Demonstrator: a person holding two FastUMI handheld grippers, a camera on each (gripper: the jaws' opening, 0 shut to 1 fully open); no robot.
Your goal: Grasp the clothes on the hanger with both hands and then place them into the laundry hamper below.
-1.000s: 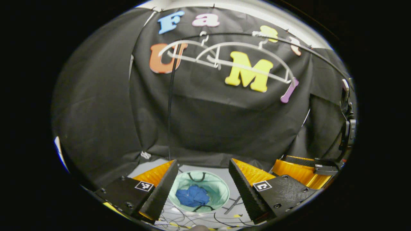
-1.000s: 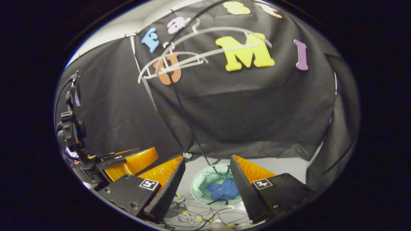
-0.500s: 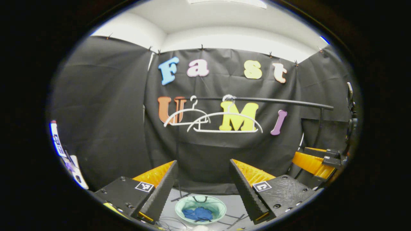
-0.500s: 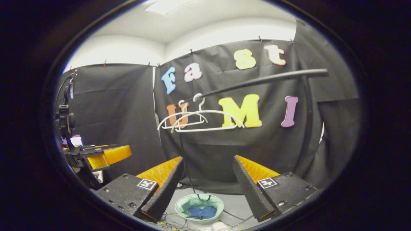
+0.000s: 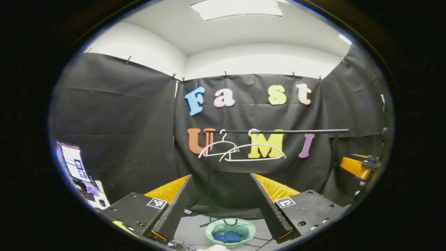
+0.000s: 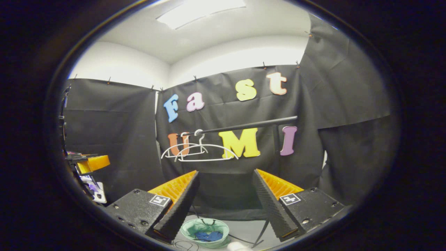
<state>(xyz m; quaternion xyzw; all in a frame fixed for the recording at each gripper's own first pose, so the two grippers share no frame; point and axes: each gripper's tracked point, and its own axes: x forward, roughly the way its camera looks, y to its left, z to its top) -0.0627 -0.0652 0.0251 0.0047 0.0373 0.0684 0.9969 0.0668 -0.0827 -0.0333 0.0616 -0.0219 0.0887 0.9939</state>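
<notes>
Blue clothes [image 5: 228, 236] lie crumpled in the bottom of the pale green laundry hamper [image 5: 244, 228], which sits on the grey floor [image 5: 191, 228] at the foot of the black cloth wall. In the left gripper view the hamper shows low down and far off, in the gap between the fingers of the left gripper [image 5: 222, 205]. That gripper's jaws stand wide apart and hold nothing. In the right gripper view the clothes [image 6: 208, 236] and hamper [image 6: 190, 228] show likewise low and distant, just left of centre between the fingers of the right gripper [image 6: 224, 204], which is also spread wide and empty.

Higher up, two white hangers [image 5: 252, 153] hang bare on a black rail [image 5: 296, 131], well above the hamper. Thin dark cables [image 6: 244, 240] seem to trail on the floor near the hamper, though they are small and hard to make out.
</notes>
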